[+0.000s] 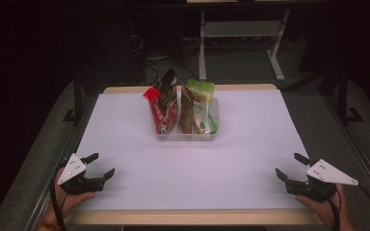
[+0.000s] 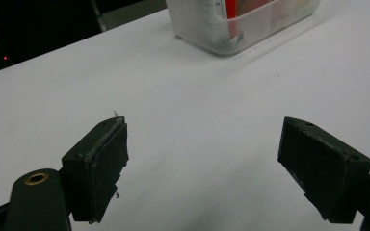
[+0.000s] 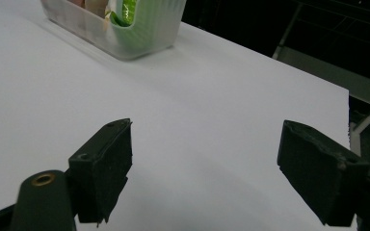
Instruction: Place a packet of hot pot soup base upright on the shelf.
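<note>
A clear plastic bin (image 1: 187, 134) stands toward the far middle of the white desk (image 1: 188, 168), holding snack packets upright: a red packet (image 1: 163, 108) on its left side, a brown packet (image 1: 187, 111) in the middle and a green packet (image 1: 203, 103) on its right. The left claw (image 1: 102, 164) sits low over the near left corner of the desk, held in a hand (image 1: 70, 202) that comes in from the bottom edge; its jaws stand wide apart with nothing between them and point inward across the desk. The bin lies well apart from it, farther back and to the right. In the left gripper view the bin (image 2: 221, 41) shows at the top, beyond the two black pads, with bare white desk between. The right claw (image 1: 289, 166) mirrors this at the near right corner, in the other hand (image 1: 325, 209), its jaws likewise spread wide and empty, aimed inward. The bin is well apart from it too, farther back and to the left. In the right gripper view the bin (image 3: 125, 36) sits at the upper left, the green packet (image 3: 125, 14) visible through its wall, and clear desk lies between it and the pads.
</note>
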Action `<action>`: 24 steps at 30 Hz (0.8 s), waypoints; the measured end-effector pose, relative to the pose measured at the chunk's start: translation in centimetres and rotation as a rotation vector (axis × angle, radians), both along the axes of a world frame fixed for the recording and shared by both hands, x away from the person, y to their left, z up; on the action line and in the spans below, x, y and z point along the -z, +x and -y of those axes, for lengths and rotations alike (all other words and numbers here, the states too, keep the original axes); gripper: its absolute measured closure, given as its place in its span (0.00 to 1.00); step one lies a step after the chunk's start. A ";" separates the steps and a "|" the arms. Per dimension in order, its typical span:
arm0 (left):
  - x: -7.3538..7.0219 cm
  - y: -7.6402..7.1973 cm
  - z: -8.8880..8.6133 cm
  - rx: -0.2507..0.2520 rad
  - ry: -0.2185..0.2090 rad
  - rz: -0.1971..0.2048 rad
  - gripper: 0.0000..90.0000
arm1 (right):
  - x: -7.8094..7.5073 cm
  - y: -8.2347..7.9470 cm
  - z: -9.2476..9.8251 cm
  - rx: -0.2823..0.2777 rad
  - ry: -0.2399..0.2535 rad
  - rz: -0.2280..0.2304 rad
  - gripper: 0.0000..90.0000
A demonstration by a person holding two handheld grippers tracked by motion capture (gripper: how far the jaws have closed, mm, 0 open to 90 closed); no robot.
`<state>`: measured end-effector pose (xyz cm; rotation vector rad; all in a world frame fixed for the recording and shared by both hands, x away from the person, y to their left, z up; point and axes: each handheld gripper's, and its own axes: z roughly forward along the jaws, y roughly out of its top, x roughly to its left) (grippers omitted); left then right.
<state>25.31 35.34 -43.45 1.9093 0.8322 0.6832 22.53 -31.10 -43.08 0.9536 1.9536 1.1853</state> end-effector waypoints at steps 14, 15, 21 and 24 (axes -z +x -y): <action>0.7 -1.6 -1.6 -0.043 -0.092 0.007 0.19 | 1.2 -1.1 1.1 0.068 0.091 -0.009 0.21; 0.7 -1.8 -1.7 -0.049 -0.094 0.011 0.19 | 1.3 -1.1 1.1 0.072 0.091 -0.011 0.21; 0.7 -2.0 -1.9 -0.064 -0.128 0.020 0.19 | 1.4 -1.3 0.6 0.068 0.063 -0.009 0.21; 0.9 -2.0 -2.0 -0.073 -0.134 0.018 0.19 | 1.5 -1.4 0.4 0.057 0.063 -0.011 0.21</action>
